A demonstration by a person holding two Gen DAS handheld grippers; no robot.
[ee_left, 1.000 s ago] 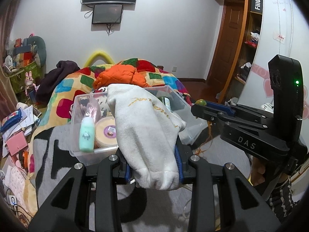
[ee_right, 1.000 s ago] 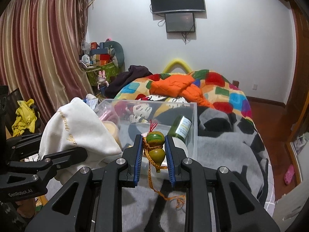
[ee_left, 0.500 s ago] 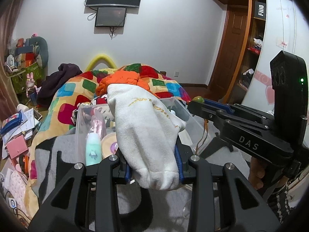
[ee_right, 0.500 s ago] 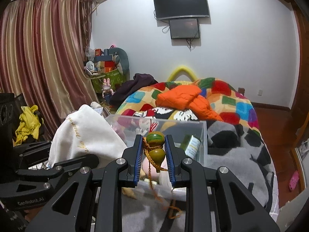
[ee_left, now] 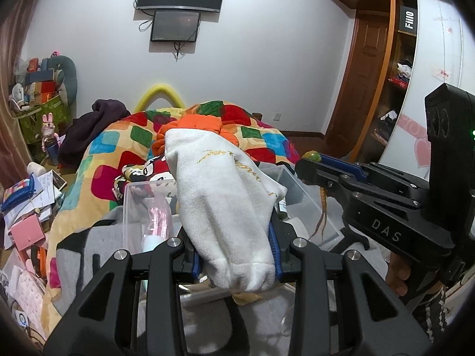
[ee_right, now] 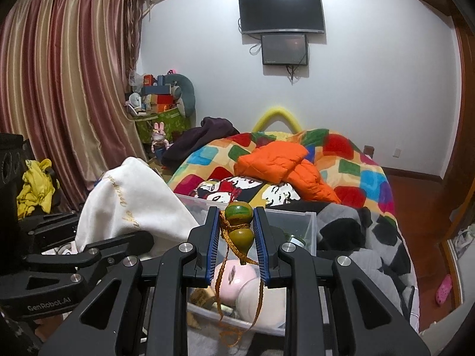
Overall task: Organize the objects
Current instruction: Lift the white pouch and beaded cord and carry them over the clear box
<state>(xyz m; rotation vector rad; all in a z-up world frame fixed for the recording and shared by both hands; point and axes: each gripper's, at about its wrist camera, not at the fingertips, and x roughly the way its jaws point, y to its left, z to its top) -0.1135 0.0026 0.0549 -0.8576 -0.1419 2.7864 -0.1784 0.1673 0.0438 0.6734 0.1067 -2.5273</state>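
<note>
Clear plastic bin (ee_right: 308, 222) lies just below both grippers: left gripper (ee_left: 234, 255) clamps a folded white fleece cloth (ee_left: 225, 204), right gripper (ee_right: 238, 231) pinches a green-brown wooden gourd charm (ee_right: 239, 222)

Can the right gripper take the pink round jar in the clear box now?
Probably not: the right gripper is shut on a green gourd charm. The pink jar lies just below in the clear box, otherwise uncovered.
</note>
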